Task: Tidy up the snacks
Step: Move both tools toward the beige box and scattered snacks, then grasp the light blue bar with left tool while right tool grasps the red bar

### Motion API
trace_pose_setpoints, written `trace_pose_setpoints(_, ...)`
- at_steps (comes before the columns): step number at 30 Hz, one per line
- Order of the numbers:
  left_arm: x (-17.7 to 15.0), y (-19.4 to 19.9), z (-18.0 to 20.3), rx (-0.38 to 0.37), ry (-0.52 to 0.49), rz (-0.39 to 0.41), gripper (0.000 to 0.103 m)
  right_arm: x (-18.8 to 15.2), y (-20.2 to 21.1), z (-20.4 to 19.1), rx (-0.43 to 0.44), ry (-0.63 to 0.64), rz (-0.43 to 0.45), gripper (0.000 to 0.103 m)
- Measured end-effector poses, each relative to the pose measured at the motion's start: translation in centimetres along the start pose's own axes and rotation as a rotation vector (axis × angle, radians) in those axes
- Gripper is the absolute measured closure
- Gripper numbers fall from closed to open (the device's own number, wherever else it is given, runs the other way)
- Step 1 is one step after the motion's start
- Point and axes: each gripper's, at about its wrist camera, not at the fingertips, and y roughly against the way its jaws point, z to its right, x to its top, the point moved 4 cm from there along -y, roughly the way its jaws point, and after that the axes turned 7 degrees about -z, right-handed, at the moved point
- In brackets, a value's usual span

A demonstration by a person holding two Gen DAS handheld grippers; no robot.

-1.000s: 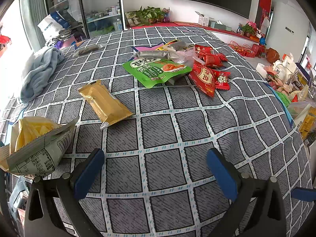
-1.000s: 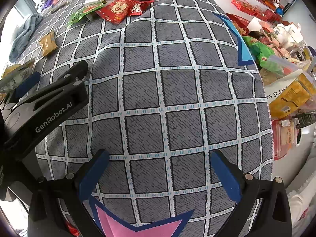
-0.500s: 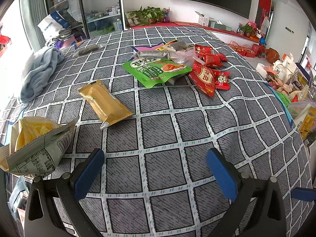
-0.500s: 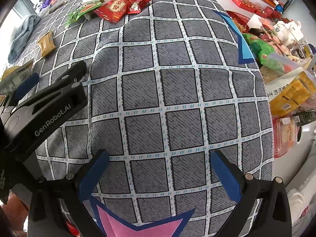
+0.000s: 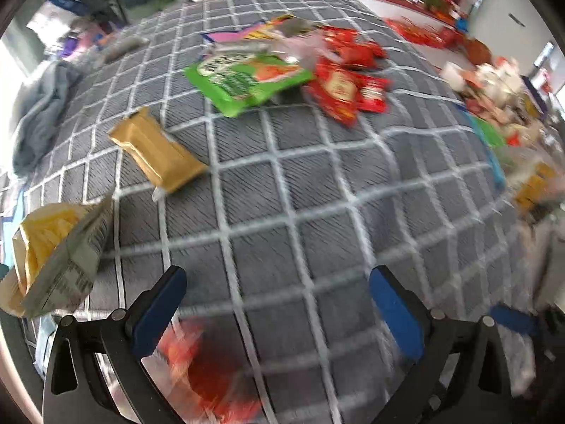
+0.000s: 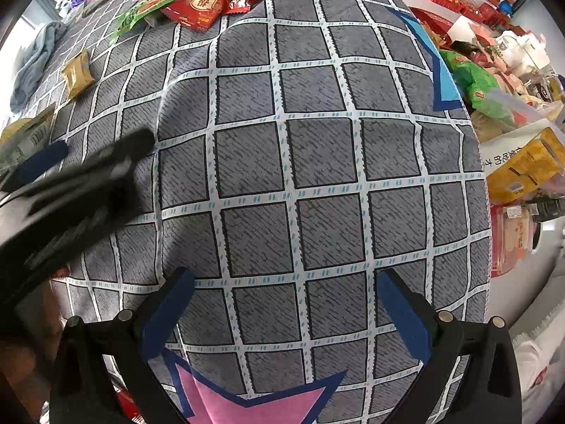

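Snack packets lie on a grey checked tablecloth (image 5: 317, 183). In the left wrist view a gold packet (image 5: 155, 150) lies left of centre, a green bag (image 5: 247, 81) and red packets (image 5: 346, 88) farther back, and an open yellow-and-grey bag (image 5: 56, 247) at the near left. My left gripper (image 5: 279, 304) is open and empty above the near cloth; the view is blurred. My right gripper (image 6: 286, 300) is open and empty over bare cloth. The left gripper's black body (image 6: 74, 190) shows blurred at the left of the right wrist view. The red packets (image 6: 208, 0) and the gold packet (image 6: 76, 74) show far back there.
A blue-grey towel (image 5: 42, 106) lies at the far left. A pile of snacks and boxes (image 6: 512, 106) stands beyond the table's right edge. A pink star (image 6: 254, 402) marks the cloth's near edge. A blurred red thing (image 5: 208, 371) shows below the left gripper.
My left gripper has swung and pulled back, so its view is now blurred and tilted down over the near table edge. The right gripper has hardly moved.
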Motion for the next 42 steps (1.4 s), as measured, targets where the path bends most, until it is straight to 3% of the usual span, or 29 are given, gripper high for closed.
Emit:
trace_pose_setpoints(3,-1.2,3.2,0.4,-0.053,-0.017,-0.024,0.0,0.7,-0.3,0.2,0.007,-0.002,0.018,0.0)
trace_pose_setpoints(4,-1.4,4.2,0.6,-0.075,-0.014,-0.065,0.0,0.8,-0.4,0.2,0.008,-0.001,0.014,0.0)
trace_pose_setpoints(8,-3.5,6.7,-0.5,-0.038,-0.01,-0.09,0.0,0.8,-0.8,0.3,0.035,0.009,-0.034,0.0)
trace_pose_setpoints(11,-5.5,8.4,-2.6,-0.082,0.035,-0.125,0.0,0.7,-0.9,0.2,0.054,0.011,-0.054,0.0)
trace_pose_setpoints(15,-8.1,9.6,-5.5,-0.048,0.118,-0.171,0.0,0.7,-0.7,0.1,0.04,0.01,-0.046,0.0)
trace_pose_setpoints(20,-11.9,10.6,-8.9,-0.066,0.236,-0.266,0.0,-0.2,-0.5,0.0,0.032,0.012,-0.043,0.0)
trace_pose_setpoints(24,-14.6,12.1,-11.1,0.019,0.316,-0.296,0.0,-0.3,-0.5,-0.2,0.027,0.018,-0.053,0.0)
trace_pose_setpoints(28,-15.2,12.9,-13.7,0.051,0.37,-0.286,0.0,-0.2,-0.7,-1.0,-0.031,0.069,-0.113,0.0)
trace_pose_setpoints(35,-15.8,14.8,-16.4,0.107,0.439,-0.268,0.0,-2.6,2.3,-5.7,0.055,0.176,-0.073,0.0)
trace_pose_setpoints(42,-16.2,15.8,-16.8,0.173,0.47,-0.269,0.0,-4.9,3.2,-12.0,0.14,0.346,-0.093,0.0)
